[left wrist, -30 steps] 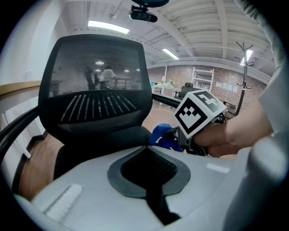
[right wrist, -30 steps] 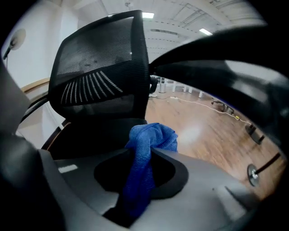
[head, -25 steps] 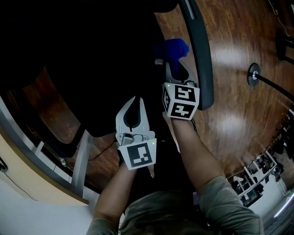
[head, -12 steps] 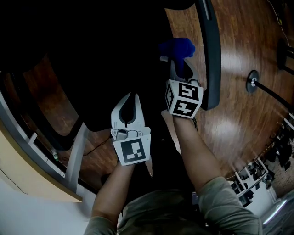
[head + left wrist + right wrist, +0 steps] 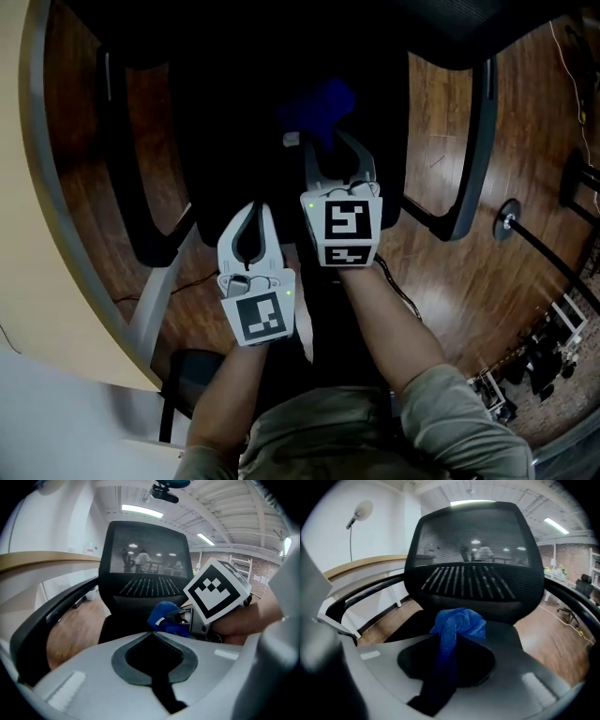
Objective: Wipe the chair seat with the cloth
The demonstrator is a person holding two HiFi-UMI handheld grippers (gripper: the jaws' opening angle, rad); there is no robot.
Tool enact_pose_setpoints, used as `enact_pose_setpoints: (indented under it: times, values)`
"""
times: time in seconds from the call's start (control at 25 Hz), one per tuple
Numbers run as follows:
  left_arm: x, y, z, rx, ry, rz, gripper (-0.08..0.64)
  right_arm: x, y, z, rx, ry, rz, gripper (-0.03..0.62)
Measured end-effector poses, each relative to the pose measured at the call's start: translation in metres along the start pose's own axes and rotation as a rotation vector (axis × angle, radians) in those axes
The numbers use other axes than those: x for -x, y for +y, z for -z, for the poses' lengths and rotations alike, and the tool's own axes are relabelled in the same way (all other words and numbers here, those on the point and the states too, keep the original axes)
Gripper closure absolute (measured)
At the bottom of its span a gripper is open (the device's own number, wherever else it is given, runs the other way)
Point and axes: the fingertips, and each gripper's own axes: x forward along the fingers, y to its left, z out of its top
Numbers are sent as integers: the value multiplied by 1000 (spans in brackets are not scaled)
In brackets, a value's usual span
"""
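So the right gripper is pinching the blue cloth. In the right gripper view the fabric runs up through the slit between the jaws and bunches into a wad just past the tips. In the head view that wad sits upper centre of the frame, over the black chair seat. Can't tell whether it's actually touching the seat or just hanging over it, it's way too dark there.

The left gripper is lower and to the left of the right one in the head view, close beside it. Its jaws are pressed together with nothing in them. From the left gripper view you can see the right gripper's marker cube at right of centre, with the blue wad poking out just to its left.

Both grippers point toward the mesh backrest, which fills the upper middle of both gripper views. An armrest runs down the right side of the head view and another down the left, with the seat between them. The wooden floor shows on both sides of the chair, and a curved pale desk edge runs along the far left. There's a lamp in the upper left of the right gripper view.
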Motion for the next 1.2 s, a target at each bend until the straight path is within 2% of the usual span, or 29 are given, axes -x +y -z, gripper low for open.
enact_pose_setpoints:
  times: [0.16,0.36,0.68,0.92,1.2]
  values:
    - [23,42,14,39,8,-84,555,-15,73,-10,85,-6,-143,508]
    - [48,76,33,76,14,-148,555,-27,158,-3,182,6,-321,506]
    - [75,107,59,93,49,-202,555,-43,231,42,279,121,-453,506]
    - [65,104,69,74,70,-175,555,-51,221,57,266,149,-430,508]
    - [42,70,58,16,72,-81,555,-37,156,53,176,144,-299,508]
